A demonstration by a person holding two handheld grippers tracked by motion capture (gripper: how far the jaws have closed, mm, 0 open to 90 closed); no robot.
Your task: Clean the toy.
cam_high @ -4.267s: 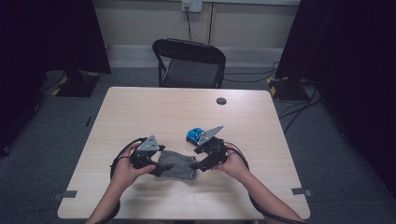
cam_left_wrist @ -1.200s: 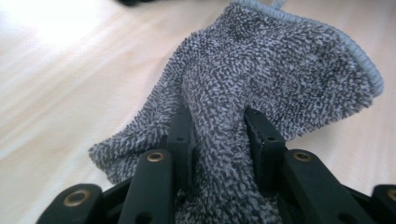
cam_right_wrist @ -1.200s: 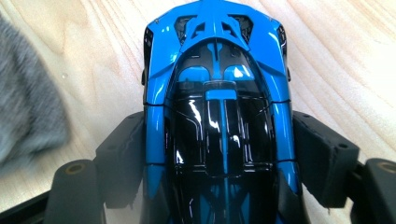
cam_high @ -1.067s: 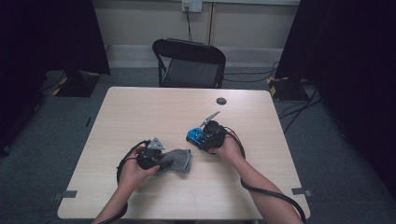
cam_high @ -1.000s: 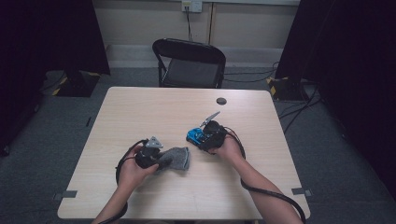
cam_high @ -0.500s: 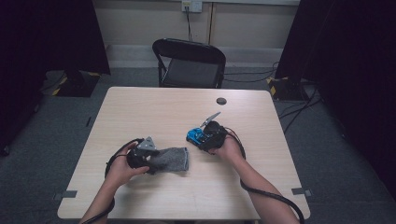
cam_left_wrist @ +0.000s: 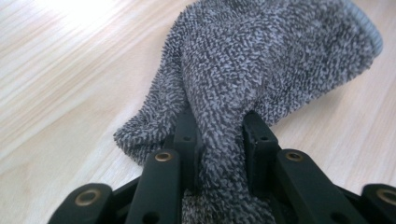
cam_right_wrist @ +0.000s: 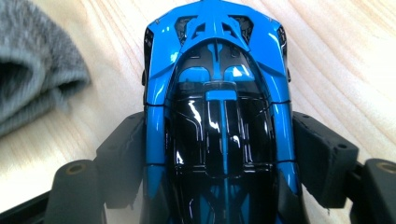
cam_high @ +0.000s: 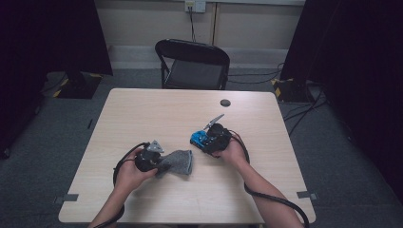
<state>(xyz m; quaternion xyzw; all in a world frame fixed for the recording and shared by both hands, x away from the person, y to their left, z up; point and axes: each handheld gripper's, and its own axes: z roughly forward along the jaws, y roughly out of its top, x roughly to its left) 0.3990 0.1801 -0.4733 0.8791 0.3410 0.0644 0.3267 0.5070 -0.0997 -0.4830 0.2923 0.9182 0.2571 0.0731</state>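
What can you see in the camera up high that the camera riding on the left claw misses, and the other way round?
High view alone: the folding chair, the person's forearms, the right claw clamped on a blue toy car, and a small dark disc.

Left gripper view alone: the fuzzy knit up close, and the left claw with its pads squeezing a bunched fold.

Both: the grey sock lying on the wooden table.

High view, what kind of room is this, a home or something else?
Probably a lab or recording studio, not a home: black curtains hang at both sides, cables trail over grey carpet, and one bare wooden table stands with a folding chair behind it.
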